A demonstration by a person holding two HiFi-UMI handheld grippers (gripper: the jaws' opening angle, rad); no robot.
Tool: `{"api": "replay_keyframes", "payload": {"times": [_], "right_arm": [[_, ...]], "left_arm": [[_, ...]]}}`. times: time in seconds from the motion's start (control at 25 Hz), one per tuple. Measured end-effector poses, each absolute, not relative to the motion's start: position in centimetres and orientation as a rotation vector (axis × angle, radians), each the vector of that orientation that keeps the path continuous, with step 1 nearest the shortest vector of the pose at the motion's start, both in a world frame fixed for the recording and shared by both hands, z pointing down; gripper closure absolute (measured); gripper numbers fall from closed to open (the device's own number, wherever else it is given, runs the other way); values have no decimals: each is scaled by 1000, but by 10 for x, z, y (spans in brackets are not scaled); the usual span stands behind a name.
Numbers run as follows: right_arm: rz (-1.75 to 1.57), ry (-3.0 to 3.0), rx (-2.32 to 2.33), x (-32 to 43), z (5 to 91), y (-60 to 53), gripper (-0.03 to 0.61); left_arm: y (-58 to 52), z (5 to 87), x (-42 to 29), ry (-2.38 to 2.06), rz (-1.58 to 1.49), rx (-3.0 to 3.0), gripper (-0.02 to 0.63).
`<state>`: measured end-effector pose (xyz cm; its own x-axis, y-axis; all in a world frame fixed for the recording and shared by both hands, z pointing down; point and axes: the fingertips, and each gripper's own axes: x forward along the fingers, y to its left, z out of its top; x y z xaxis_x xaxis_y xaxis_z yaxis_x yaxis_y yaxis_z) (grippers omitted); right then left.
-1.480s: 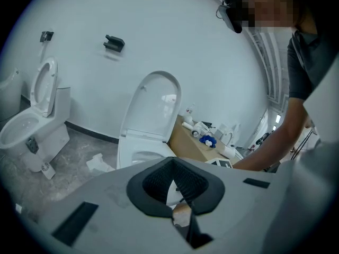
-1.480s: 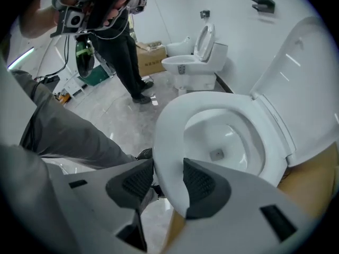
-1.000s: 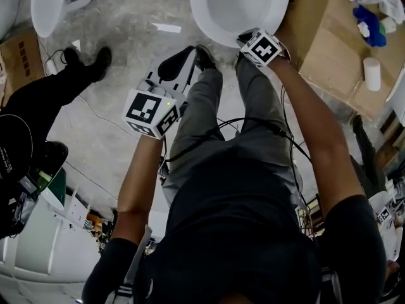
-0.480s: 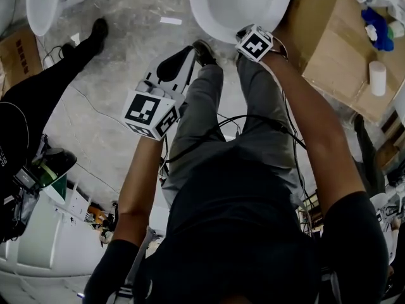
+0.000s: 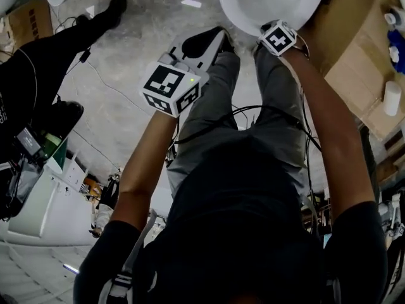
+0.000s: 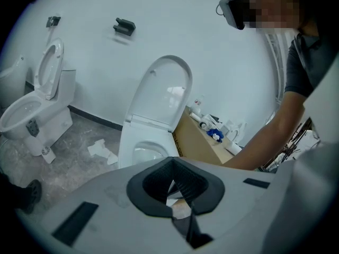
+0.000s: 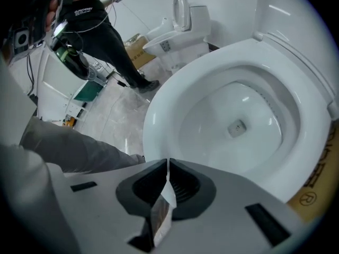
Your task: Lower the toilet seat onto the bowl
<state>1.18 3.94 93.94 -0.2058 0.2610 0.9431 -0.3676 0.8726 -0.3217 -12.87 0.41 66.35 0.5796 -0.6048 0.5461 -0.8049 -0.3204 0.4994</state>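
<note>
Right hand-held gripper (image 7: 168, 163), its empty jaws just closing together, hangs over the bowl (image 7: 159, 120); left hand-held gripper (image 6: 173, 165) seemingly shut

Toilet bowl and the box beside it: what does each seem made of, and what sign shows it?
Toilet bowl: probably glazed ceramic, white and glossy with bright highlights. Box: apparently cardboard, matte brown with printed lettering.

White wall (image 6: 185, 20), grey marbled floor (image 5: 120, 106); cardboard box (image 5: 354, 56), 2nd toilet (image 6: 32, 115) w/ seat up
</note>
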Motion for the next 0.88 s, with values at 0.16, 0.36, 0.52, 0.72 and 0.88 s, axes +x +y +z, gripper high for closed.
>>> {"api": "replay_keyframes", "payload": {"times": [0.16,0.36,0.52,0.72,0.88], "right_arm": [[642,-1731,74,-11,915,51,569],[668,-1838,111,-30,854,37,571],[729,-1950,155,-49,786,22,571],[744,-2087,210,-66,700,2,572],[720,-2179,236,-77,635,-6,572]], "left_arm": [[3,652,-139,-1121,342,2026,609],[-10,626,-140,-1120,327,2043,609],[-18,597,-144,-1124,321,2073,609],[-26,563,-155,-1147,315,2102,609],[-28,539,-161,-1167,297,2124,609]]}}
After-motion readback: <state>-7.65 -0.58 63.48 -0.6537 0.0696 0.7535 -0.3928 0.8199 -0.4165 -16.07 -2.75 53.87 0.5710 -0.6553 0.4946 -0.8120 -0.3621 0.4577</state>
